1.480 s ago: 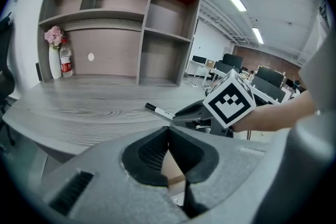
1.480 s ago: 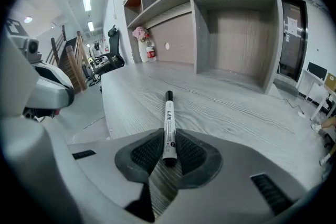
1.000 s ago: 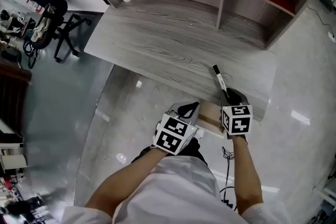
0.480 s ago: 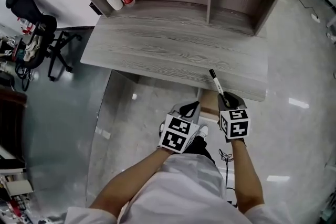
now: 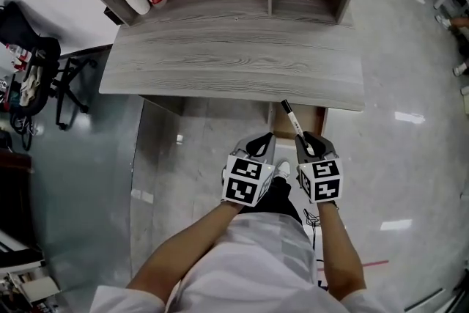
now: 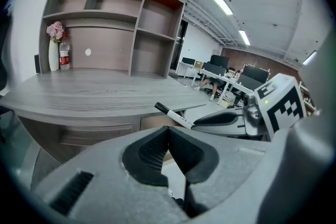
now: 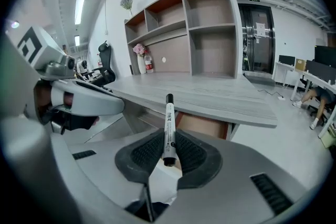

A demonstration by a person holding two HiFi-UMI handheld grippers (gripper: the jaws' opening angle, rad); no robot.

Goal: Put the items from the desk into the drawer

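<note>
Head view: the right gripper (image 5: pixel 309 145) is clamped on the marker (image 5: pixel 291 119), which pokes out toward the near edge of the desk (image 5: pixel 220 62), over what looks like the open drawer (image 5: pixel 315 121) at near right. The left gripper (image 5: pixel 260 148) sits just beside it. Left gripper view: its jaws are closed together w/ nothing btwn. Right gripper view: the jaws pinch only the marker's tail end. It's prob. light, stiff, smooth plastic, so I'd guess it could pivot, and a mid-barrel hold would be steadier.

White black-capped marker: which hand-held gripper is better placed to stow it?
Right: the right hand-held gripper clamps the white black-capped marker near the wooden drawer; the left hand-held gripper is shut, empty.
</note>
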